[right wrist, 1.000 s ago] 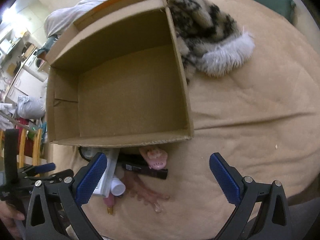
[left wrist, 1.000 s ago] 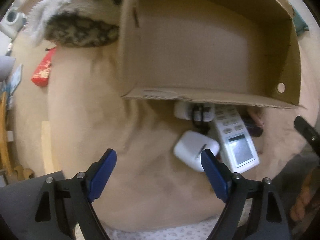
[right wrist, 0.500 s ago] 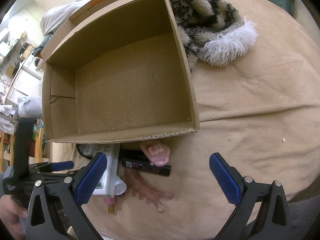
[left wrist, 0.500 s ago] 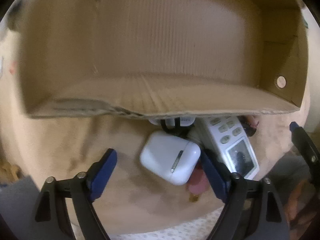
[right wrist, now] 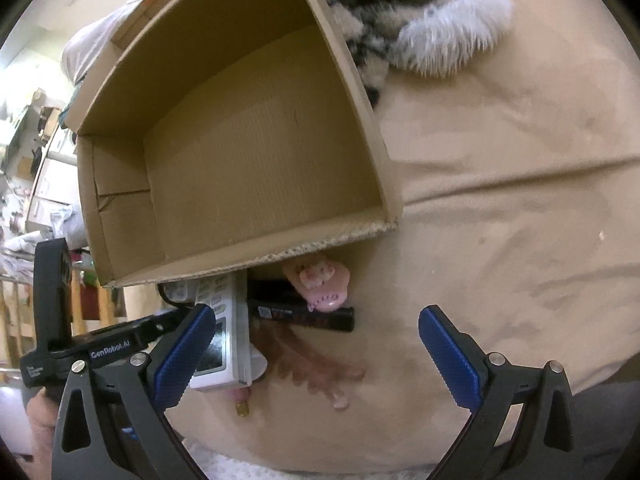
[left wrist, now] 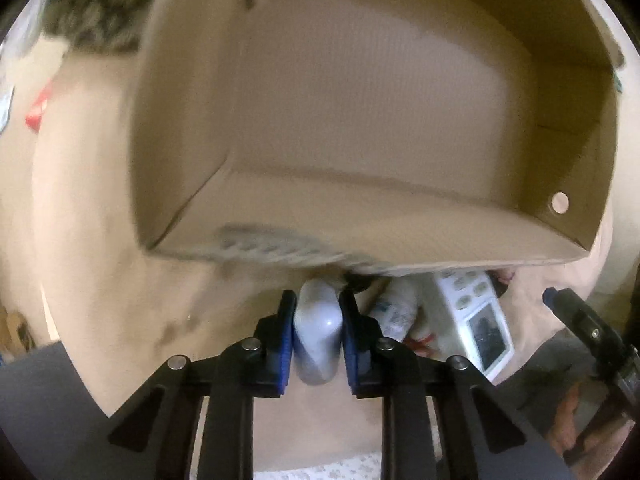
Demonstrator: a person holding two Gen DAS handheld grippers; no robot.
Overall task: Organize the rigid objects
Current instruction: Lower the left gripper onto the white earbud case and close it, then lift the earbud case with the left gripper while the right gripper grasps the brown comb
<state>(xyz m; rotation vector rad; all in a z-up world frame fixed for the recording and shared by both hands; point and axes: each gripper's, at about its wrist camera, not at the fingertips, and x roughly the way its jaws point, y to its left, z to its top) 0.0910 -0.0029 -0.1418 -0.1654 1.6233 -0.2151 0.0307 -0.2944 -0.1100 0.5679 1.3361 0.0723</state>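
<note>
My left gripper (left wrist: 318,320) is shut on a white earbud case (left wrist: 318,340), held edge-on just before the near wall of an open cardboard box (left wrist: 360,240). Beside it lie a white remote with a screen (left wrist: 476,320) and a white bottle (left wrist: 394,312). My right gripper (right wrist: 316,344) is open and empty above the beige blanket. Under it lie the remote (right wrist: 224,332), a black bar (right wrist: 304,316), a pink hair clip (right wrist: 320,284) and a brownish comb (right wrist: 316,368). The box (right wrist: 240,264) stands behind them. The left gripper body (right wrist: 80,352) shows at the left.
A spotted furry garment (right wrist: 420,20) lies at the box's far right corner. A red packet (left wrist: 38,112) lies far left on the blanket. Room clutter and furniture (right wrist: 28,168) show at the left beyond the bed.
My left gripper has closed on the white earbud case, which now stands edge-on between the pads. The right gripper has moved closer to the items by the box, still open.
</note>
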